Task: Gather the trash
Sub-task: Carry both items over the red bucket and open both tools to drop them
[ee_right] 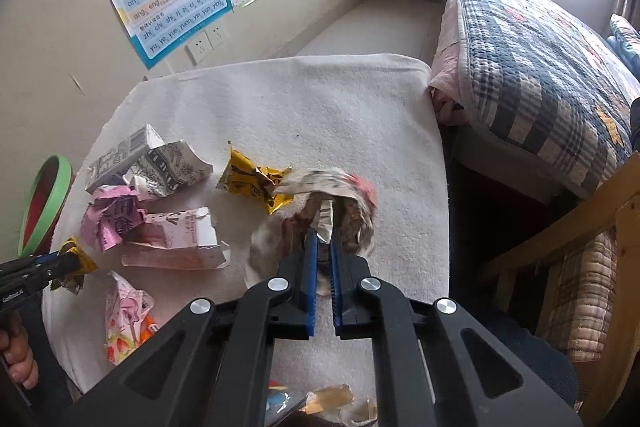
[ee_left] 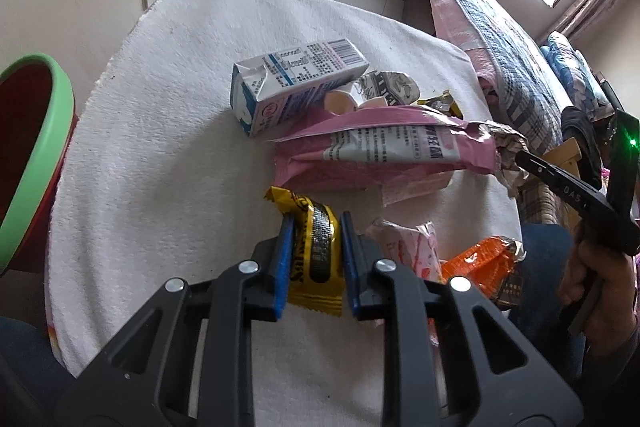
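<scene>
Gripping with both claws, you have trash in each: your left gripper (ee_left: 314, 259) is clamped on a yellow snack wrapper (ee_left: 316, 247), its blue pads (ee_left: 285, 267) pressing the packet from both sides with only the wrapper's width between them, and in the right wrist view that same packet shows as a bit of gold foil at the tip of the left claw, at the table's left edge. Your right gripper (ee_right: 324, 267) has its jaws drawn almost together on a crumpled silver-lined wrapper (ee_right: 332, 211); a strip of the foil runs down between the blue pads (ee_right: 311, 287), and the rest of it billows above and around the tips, blurred. The other trash lies on the white towel-covered table (ee_right: 320, 107): a blue-and-white milk carton (ee_left: 296, 87) lying on its side, a pink snack bag (ee_left: 380, 147) just in front of it and touching it, a pink-printed wrapper (ee_left: 412, 247) and an orange packet (ee_left: 480, 263) near your left claw, and a second yellow wrapper (ee_right: 252, 183) just left of what your right claw holds. A bin with a green rim (ee_left: 36, 163) stands off the table's left side. A bed with a plaid quilt (ee_right: 540, 67) runs along the right.
</scene>
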### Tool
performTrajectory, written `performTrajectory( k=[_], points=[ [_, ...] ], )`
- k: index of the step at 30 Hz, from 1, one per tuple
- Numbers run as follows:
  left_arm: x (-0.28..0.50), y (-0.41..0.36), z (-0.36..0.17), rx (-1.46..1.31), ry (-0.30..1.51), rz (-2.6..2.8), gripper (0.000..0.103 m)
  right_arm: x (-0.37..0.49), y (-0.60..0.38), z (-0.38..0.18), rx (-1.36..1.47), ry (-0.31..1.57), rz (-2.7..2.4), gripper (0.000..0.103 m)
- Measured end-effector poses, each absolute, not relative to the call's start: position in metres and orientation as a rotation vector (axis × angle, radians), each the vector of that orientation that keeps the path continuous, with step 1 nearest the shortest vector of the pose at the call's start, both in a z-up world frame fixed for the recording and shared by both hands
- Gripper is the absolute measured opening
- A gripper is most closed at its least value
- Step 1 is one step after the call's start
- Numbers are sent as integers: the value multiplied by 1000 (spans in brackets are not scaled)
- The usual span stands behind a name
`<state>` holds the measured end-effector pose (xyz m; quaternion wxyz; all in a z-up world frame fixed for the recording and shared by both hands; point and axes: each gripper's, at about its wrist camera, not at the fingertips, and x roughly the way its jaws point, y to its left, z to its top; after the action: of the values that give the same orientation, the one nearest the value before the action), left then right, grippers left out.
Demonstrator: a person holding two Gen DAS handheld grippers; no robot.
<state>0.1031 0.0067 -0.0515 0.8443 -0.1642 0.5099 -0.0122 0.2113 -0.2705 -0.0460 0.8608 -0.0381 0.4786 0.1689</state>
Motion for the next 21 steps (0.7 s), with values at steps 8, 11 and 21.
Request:
performTrajectory(
  k=[8, 11, 21],
  points=[
    [93, 9, -38, -319, 1043, -14, 22, 196, -268, -17, -79, 948, 386, 5],
    [90, 12, -32, -318, 1029, -9, 22, 191, -263, -4, -82, 920, 400, 5],
    [80, 26, -15, -323, 983, 13, 22, 180, -232, 30, -103, 847, 465, 5]
  ],
)
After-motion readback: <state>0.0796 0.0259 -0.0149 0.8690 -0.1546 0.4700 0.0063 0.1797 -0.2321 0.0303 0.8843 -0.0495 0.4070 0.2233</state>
